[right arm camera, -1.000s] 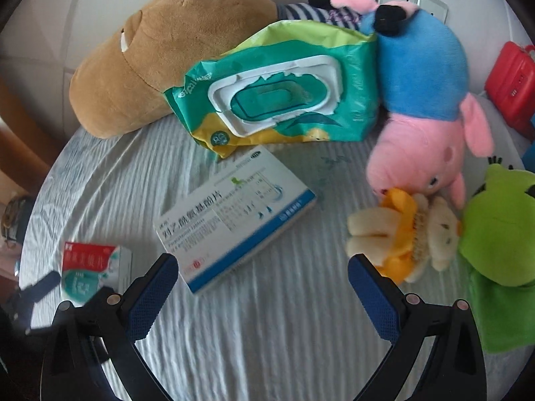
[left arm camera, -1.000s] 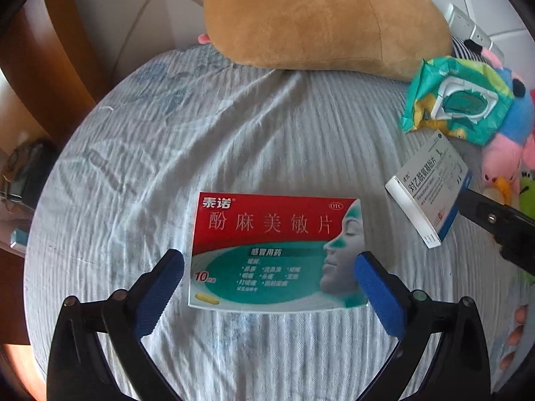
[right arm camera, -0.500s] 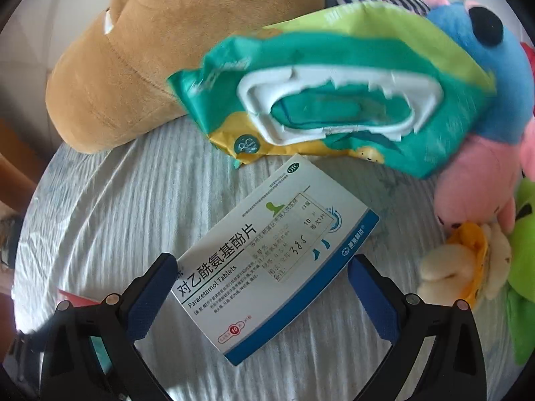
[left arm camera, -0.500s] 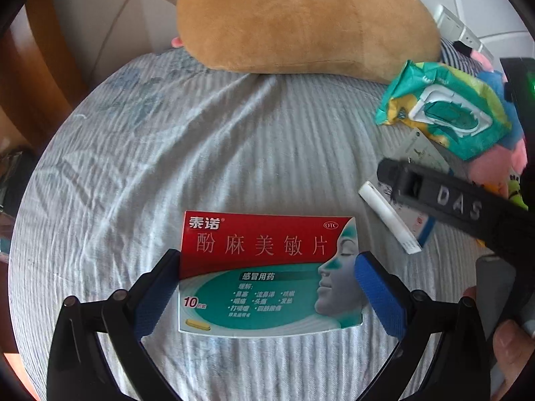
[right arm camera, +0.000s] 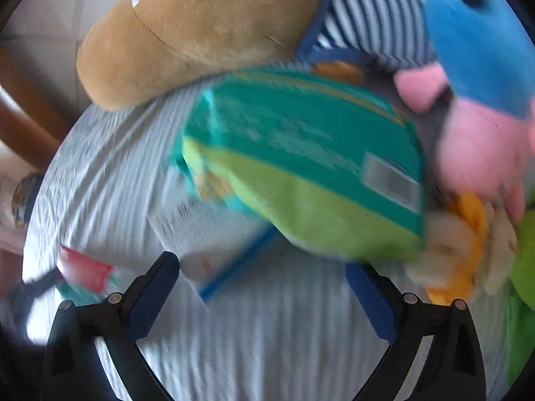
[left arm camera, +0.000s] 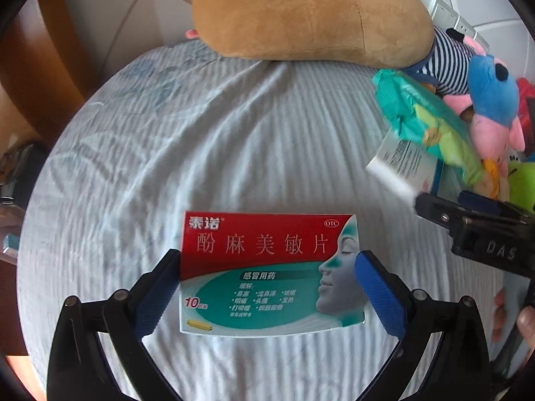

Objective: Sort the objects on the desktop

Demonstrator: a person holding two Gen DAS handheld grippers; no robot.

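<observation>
Medicine boxes are shifting: we are straddling the red one (left arm camera: 271, 274) on the striped surface (left arm camera: 234, 140) with our open left claw (left arm camera: 267, 295), while our open right claw (right arm camera: 264, 295) is nudging the white box (right arm camera: 214, 234) up under the flipped-over wipes pack (right arm camera: 307, 167).

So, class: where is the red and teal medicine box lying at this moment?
In the left wrist view the red and teal medicine box lies flat on the striped cloth, between the open left gripper's blue pads.
</observation>
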